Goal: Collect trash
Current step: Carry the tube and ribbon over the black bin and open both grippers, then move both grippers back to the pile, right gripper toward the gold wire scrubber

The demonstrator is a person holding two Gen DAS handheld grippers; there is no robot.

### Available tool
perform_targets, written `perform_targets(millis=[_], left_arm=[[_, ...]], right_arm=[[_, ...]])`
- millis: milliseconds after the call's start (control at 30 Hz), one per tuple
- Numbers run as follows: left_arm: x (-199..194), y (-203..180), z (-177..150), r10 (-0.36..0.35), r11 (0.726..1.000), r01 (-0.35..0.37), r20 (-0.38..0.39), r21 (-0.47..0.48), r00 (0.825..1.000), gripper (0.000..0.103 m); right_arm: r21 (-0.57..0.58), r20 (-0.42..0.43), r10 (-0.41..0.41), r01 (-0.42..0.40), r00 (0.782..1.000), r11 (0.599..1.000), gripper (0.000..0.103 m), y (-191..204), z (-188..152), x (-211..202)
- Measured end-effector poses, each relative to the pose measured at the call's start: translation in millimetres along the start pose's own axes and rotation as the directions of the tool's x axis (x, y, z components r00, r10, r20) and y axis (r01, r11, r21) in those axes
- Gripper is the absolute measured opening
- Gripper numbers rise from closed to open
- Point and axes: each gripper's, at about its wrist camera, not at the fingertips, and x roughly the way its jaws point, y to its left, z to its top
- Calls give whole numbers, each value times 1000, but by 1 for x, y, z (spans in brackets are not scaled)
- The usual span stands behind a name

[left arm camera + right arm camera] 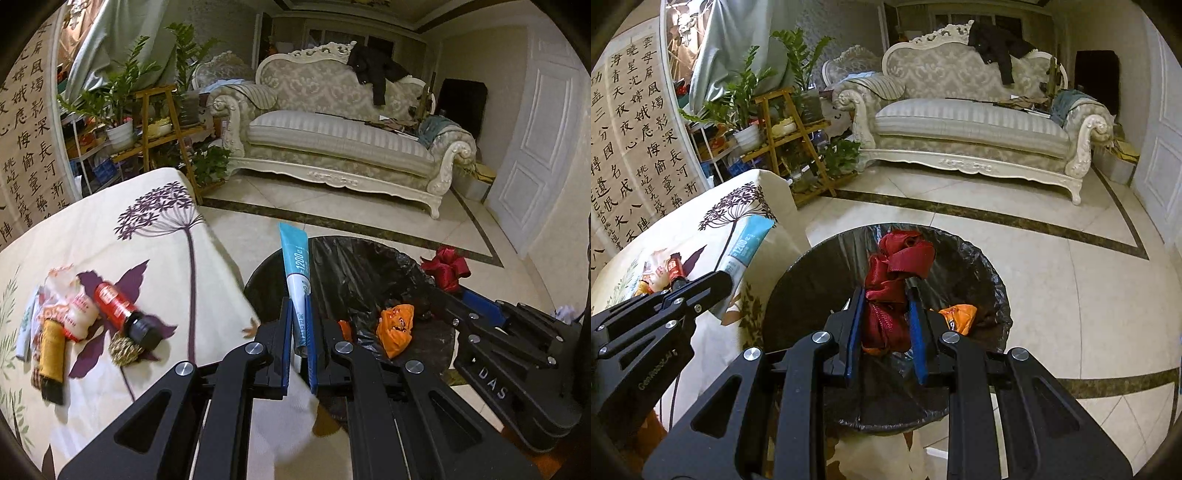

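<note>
**Both grippers loaded at the bin**

The left gripper (299,325) is clamped narrow on a blue-and-white tube (295,266) that stands upright at the bin's (369,254) near rim. The right gripper (886,325) pinches a red ribbon (897,266) above the bin's black liner. An orange wrapper (395,328) lies inside. Bottles (122,314) and other litter remain on the floral tablecloth (155,221) beside the bin.

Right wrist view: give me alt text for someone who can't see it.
The right gripper clamps a crumpled red ribbon over a black-lined trash bin holding an orange wrapper. At left, the left gripper holds a blue-and-white tube above the floral tablecloth.
</note>
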Motion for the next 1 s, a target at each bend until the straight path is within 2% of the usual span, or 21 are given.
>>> perform_targets(millis=[100, 233, 333, 433, 600, 767, 867, 1000], left_arm=[[10, -4, 3, -7, 1000, 7, -23, 22, 1000, 10], [20, -4, 5, 5, 1000, -5, -48, 9, 999, 22], [20, 1, 4, 4, 1000, -5, -54, -21, 999, 30], [19, 6, 4, 12, 999, -14, -50, -38, 999, 36], [13, 10, 4, 35, 998, -36, -36, -46, 999, 45], [2, 18, 1, 60, 996, -61, -22, -64, 998, 55], [-4, 25, 0, 70, 994, -71, -18, -84, 997, 59], [-16, 38, -4, 94, 989, -94, -8, -110, 996, 62]], right_arm=[[5, -3, -1, 1, 1000, 1000, 23, -2, 1, 6], [20, -15, -8, 8, 1000, 1000, 25, -7, 2, 13], [24, -9, -20, 20, 1000, 1000, 36, -10, 1, 12], [22, -10, -27, 27, 1000, 999, 38, -9, 0, 12], [27, -10, -22, 22, 1000, 999, 49, -9, 0, 11], [20, 12, -17, 17, 1000, 1000, 66, -6, 0, 7], [17, 23, -22, 22, 999, 1000, 76, 1, -1, 3], [0, 38, -28, 28, 999, 1000, 82, 15, -4, -2]])
